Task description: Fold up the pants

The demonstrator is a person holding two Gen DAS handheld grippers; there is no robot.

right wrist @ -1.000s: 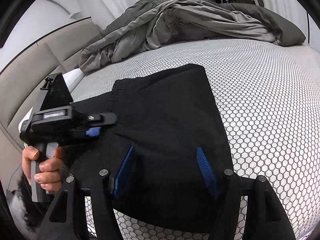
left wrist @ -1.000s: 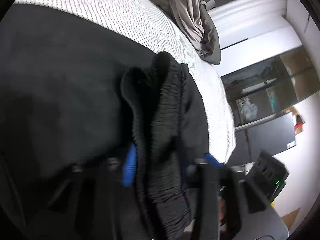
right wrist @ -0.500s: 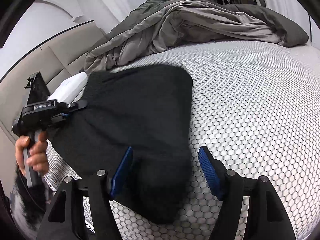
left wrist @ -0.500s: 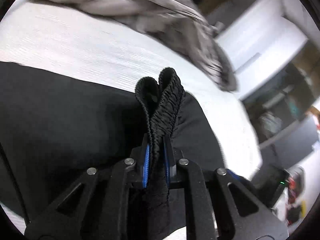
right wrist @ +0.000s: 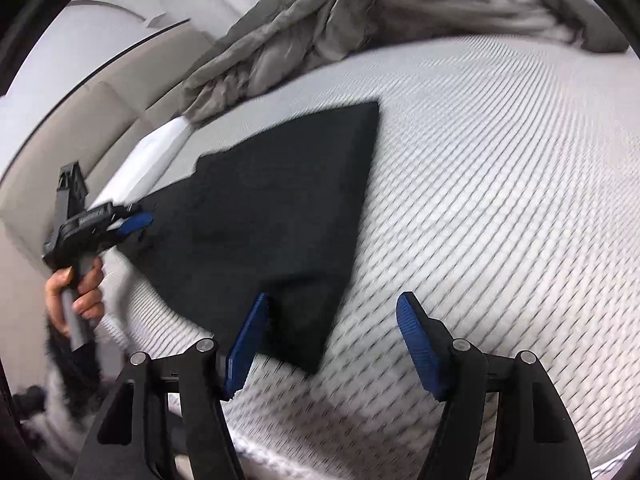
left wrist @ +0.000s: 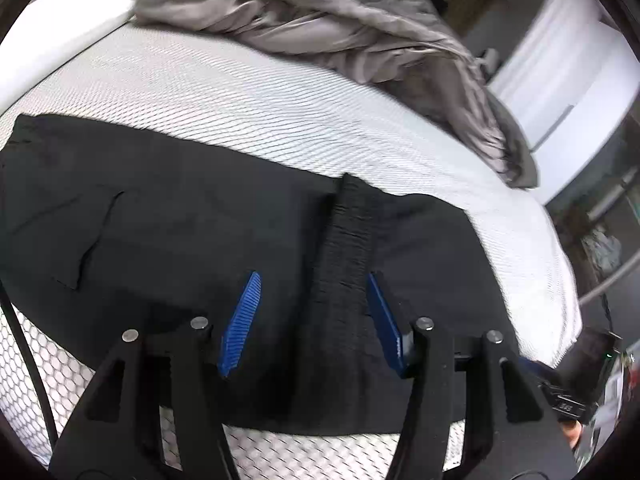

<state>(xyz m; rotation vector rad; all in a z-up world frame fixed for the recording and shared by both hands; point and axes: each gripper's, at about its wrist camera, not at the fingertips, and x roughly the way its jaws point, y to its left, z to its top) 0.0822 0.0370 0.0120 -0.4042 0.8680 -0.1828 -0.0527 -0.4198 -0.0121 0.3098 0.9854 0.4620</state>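
From the left wrist, the left gripper (left wrist: 312, 312) is hovering with its jaws spread wide, gripping nothing. The pants (left wrist: 180, 232) are lying flat on the bed (left wrist: 280, 92), running mostly sideways across the view. Their waistband (left wrist: 350, 236) is rising as a ribbed ridge between the blue pads, nearer the right one, pointing straight away from the jaws. A grey duvet (left wrist: 340, 20) is bunching up at the far side.

From the right wrist, the right gripper (right wrist: 332, 340) is also standing open and empty. The pants (right wrist: 280, 208) are sitting ahead and to the left, their near corner just beside the left pad, while bare bed (right wrist: 500, 160) is showing between the pads. The folded cloth is stretching from this corner away toward the left gripper (right wrist: 132, 220), which is resting at the opposite end. Judging by this, the left one is better placed for the waistband; the right would be needing a shift leftward to catch its corner.
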